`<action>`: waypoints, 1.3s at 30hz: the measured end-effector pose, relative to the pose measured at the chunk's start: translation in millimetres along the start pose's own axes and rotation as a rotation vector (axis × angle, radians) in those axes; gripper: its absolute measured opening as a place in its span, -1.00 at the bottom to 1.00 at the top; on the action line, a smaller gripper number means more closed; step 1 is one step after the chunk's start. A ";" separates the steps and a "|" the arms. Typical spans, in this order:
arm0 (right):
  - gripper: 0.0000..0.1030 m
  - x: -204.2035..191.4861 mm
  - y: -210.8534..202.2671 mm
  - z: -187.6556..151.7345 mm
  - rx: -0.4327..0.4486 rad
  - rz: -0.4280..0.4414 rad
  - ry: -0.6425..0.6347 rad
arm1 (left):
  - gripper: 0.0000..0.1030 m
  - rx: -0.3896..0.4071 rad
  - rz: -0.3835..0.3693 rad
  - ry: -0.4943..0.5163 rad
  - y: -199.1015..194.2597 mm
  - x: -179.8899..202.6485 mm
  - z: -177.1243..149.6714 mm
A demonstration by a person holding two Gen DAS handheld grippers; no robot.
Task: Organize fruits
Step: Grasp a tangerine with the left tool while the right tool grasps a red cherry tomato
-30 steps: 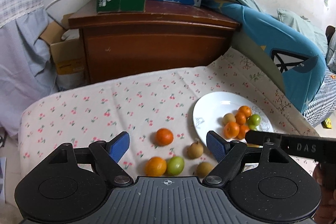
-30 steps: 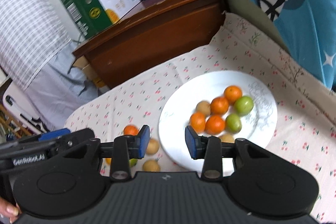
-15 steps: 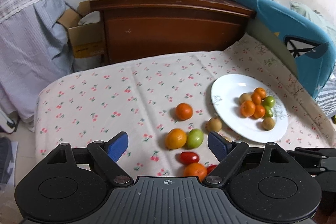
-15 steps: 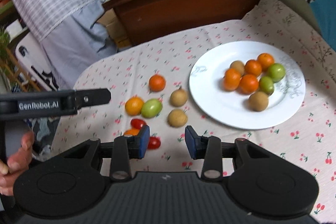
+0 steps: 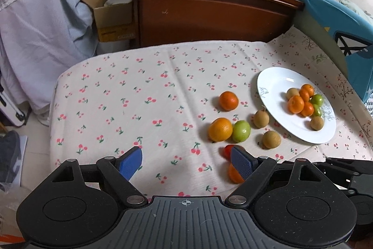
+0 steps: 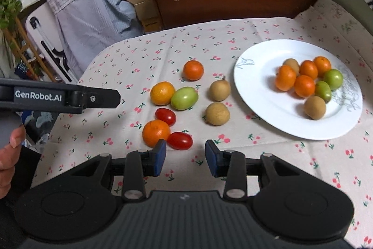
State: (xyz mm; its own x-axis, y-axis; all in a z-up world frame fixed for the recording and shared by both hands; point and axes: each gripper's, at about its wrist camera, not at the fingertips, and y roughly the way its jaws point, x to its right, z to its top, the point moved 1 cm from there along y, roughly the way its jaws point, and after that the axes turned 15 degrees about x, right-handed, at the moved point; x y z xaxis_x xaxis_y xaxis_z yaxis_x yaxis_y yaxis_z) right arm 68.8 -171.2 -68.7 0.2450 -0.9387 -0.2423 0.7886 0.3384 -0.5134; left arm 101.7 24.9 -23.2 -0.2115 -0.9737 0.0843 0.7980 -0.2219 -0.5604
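Cherry-print cloth bears loose fruit beside a fruit-filled white plate.

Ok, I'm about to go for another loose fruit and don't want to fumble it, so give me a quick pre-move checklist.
1. Right tool free: ok, jaws apart, nothing between them.
2. Left tool free: ok, jaws wide, nothing gripped.
3. Loose fruit left on the cloth: ok, eight, including the red tomato just ahead of the right tool.
4. Tomato clear to grip: not ok, it appears to touch the orange beside it.
5. Room on the plate: ok, its near left part is bare.
6. Tools clear of each other: ok, left tool is off to the side.
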 end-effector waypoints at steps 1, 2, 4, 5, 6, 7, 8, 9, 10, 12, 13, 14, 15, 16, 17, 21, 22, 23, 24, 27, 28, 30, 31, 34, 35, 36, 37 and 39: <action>-0.26 -1.6 2.6 -1.0 -0.001 -0.001 -0.016 | 0.64 -0.002 0.002 -0.003 0.6 -1.3 -0.6; -0.26 -2.7 4.6 -1.6 -0.001 -0.002 -0.030 | 0.64 -0.003 0.003 -0.007 1.1 -2.3 -0.9; -0.27 -5.5 8.4 -2.8 -0.003 0.000 -0.057 | 0.64 -0.006 -0.002 -0.016 1.4 -4.0 -1.5; -0.27 -6.4 9.6 -3.2 -0.001 0.001 -0.065 | 0.64 -0.008 -0.005 -0.021 1.7 -4.5 -1.8; -0.28 -7.3 9.8 -3.5 0.006 0.001 -0.075 | 0.64 -0.009 -0.007 -0.024 2.3 -4.3 -2.1; -0.30 -7.9 10.2 -3.4 0.011 0.001 -0.083 | 0.64 -0.010 -0.012 -0.027 2.9 -3.8 -2.6; -0.31 -8.4 10.7 -3.2 0.015 0.002 -0.088 | 0.64 -0.013 -0.018 -0.027 3.5 -3.0 -3.3; -0.33 -8.4 11.3 -3.1 0.017 0.004 -0.090 | 0.64 -0.015 -0.024 -0.026 4.2 -1.9 -3.9; -0.35 -8.1 11.7 -3.4 0.018 0.007 -0.091 | 0.64 -0.017 -0.028 -0.023 4.8 -1.0 -4.3; -0.51 -6.8 14.4 -4.9 0.008 0.010 -0.086 | 0.64 -0.018 -0.033 -0.018 5.6 1.1 -5.5; -0.51 -6.5 14.5 -5.3 0.011 0.010 -0.084 | 0.64 -0.018 -0.036 -0.016 5.7 1.7 -6.0; -0.52 -6.3 14.3 -5.2 0.010 0.010 -0.084 | 0.64 -0.017 -0.038 -0.015 5.8 1.7 -6.5; -0.52 -5.8 13.5 -5.0 0.009 0.011 -0.081 | 0.64 -0.017 -0.040 -0.015 6.1 2.0 -7.0; -0.52 -5.0 12.9 -4.8 0.008 0.010 -0.075 | 0.63 -0.018 -0.042 -0.015 6.5 2.4 -7.7; -0.52 -3.7 11.8 -4.6 0.007 0.009 -0.066 | 0.63 -0.019 -0.044 -0.016 7.2 2.7 -8.5; -0.53 4.6 4.3 -2.7 0.003 0.000 -0.033 | 0.63 -0.024 -0.065 -0.002 8.6 8.9 -13.1; -0.53 7.2 1.8 -2.6 0.003 -0.007 -0.027 | 0.63 -0.025 -0.070 0.008 9.1 11.5 -14.3; -0.53 10.2 -0.8 -2.5 0.002 -0.018 -0.020 | 0.63 -0.026 -0.076 0.016 9.9 14.5 -15.8; -0.53 12.8 -3.0 -2.8 0.000 -0.027 -0.014 | 0.62 -0.030 -0.086 0.026 11.1 17.9 -17.6; -0.53 21.3 -9.7 -3.3 0.004 -0.041 0.008 | 0.59 -0.033 -0.109 0.051 14.5 28.2 -22.7; -0.53 23.4 -11.2 -3.4 0.005 -0.046 0.013 | 0.59 -0.034 -0.116 0.063 15.6 31.6 -24.3; -0.53 26.9 -13.5 -3.6 0.007 -0.060 0.021 | 0.59 -0.033 -0.120 0.084 18.2 37.7 -26.7; -0.53 28.3 -13.8 -3.5 0.008 -0.064 0.025 | 0.58 -0.030 -0.121 0.092 19.3 40.0 -27.5; -0.53 31.1 -15.1 -2.9 0.007 -0.070 0.041 | 0.48 -0.024 -0.130 0.104 23.1 45.6 -28.5; -0.53 32.0 -15.3 -2.5 0.006 -0.074 0.044 | 0.41 -0.023 -0.134 0.105 24.0 47.0 -28.8; -0.53 32.7 -15.4 -2.4 0.006 -0.077 0.048 | 0.38 -0.022 -0.139 0.108 24.9 48.4 -29.4; -0.53 33.6 -15.7 -2.3 0.006 -0.080 0.054 | 0.27 -0.025 -0.143 0.113 26.3 49.9 -30.2; -0.53 35.4 -15.9 -2.3 0.004 -0.082 0.065 | 0.11 -0.039 -0.151 0.126 30.0 52.9 -32.9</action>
State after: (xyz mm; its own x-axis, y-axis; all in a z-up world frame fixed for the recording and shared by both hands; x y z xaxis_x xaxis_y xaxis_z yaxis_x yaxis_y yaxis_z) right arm 63.6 -209.7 -71.1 0.1426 -0.9570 -0.2527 0.8068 0.2602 -0.5304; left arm 95.9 -31.6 -62.7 -0.3979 -0.9149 0.0678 0.7300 -0.3605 -0.5807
